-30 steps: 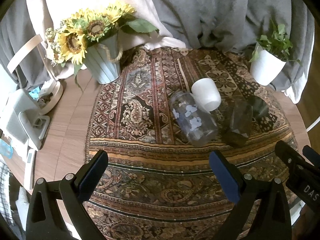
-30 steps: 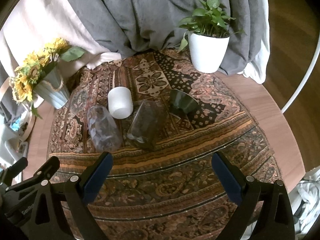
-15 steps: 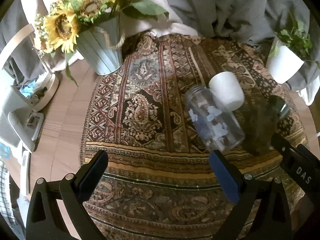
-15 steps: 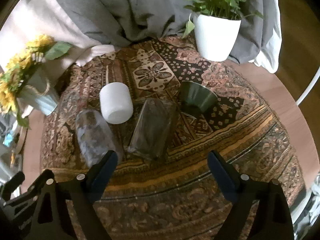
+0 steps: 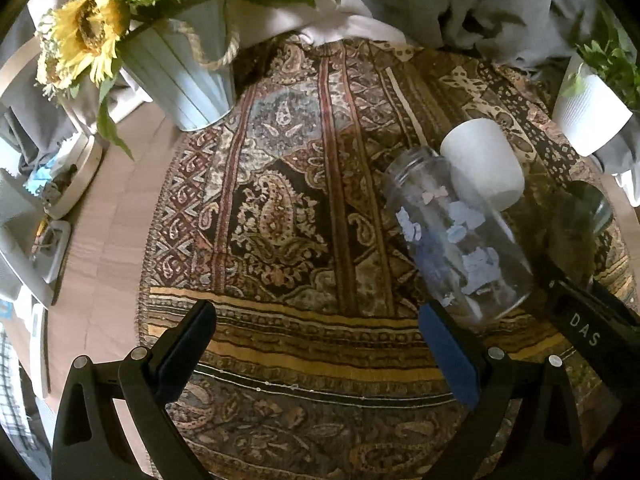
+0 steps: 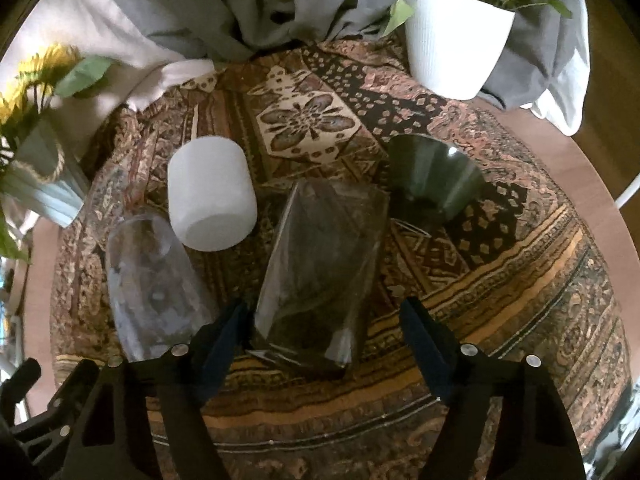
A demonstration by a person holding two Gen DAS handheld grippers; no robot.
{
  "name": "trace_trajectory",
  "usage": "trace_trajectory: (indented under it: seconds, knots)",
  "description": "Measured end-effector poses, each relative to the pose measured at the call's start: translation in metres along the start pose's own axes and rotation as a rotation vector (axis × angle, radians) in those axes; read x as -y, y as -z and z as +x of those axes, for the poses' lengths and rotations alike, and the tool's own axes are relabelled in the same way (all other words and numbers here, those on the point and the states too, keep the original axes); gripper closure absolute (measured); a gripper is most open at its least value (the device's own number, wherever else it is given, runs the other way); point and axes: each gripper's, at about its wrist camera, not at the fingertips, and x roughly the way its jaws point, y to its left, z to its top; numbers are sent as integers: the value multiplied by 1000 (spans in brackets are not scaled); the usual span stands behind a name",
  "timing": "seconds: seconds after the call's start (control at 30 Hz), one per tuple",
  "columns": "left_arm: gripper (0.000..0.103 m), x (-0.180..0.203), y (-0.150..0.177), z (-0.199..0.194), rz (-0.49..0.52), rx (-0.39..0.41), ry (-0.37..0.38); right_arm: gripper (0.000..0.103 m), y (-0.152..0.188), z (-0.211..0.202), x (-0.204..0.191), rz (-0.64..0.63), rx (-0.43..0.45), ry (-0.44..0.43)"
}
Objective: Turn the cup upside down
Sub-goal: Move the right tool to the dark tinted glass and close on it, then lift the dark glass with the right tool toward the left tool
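Tongs gape wide on both our sides: right gripper (image 6: 324,324) straddles the dark glass (image 6: 320,276), left gripper (image 5: 316,332) beside the clear jar (image 5: 456,236).

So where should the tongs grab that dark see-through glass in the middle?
Grab the dark faceted glass across its flat sides, around mid-height, coming from the near edge of the table. It stands upright and the open right tongs already frame its base. The clear jar stands close on its left, so keep that tong tight in.
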Motion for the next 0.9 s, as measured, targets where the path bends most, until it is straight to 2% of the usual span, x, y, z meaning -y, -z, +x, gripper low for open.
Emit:
trace_trajectory:
  seconds: [0.07, 0.33, 0.57, 0.9]
  knots:
    - [0, 1, 1, 3, -6, -4, 3, 37, 0, 2, -1, -7, -3, -19]
    - [0, 10, 9, -2, -16, -2, -3, 39, 4, -3, 6, -54, 4, -23]
    - [0, 22, 23, -22, -19, 9, 21, 41, 14, -31, 16, -119, 40, -36]
    - [0, 26, 55, -40, 1, -17, 12, 42, 58, -54, 30, -157, -33, -85]
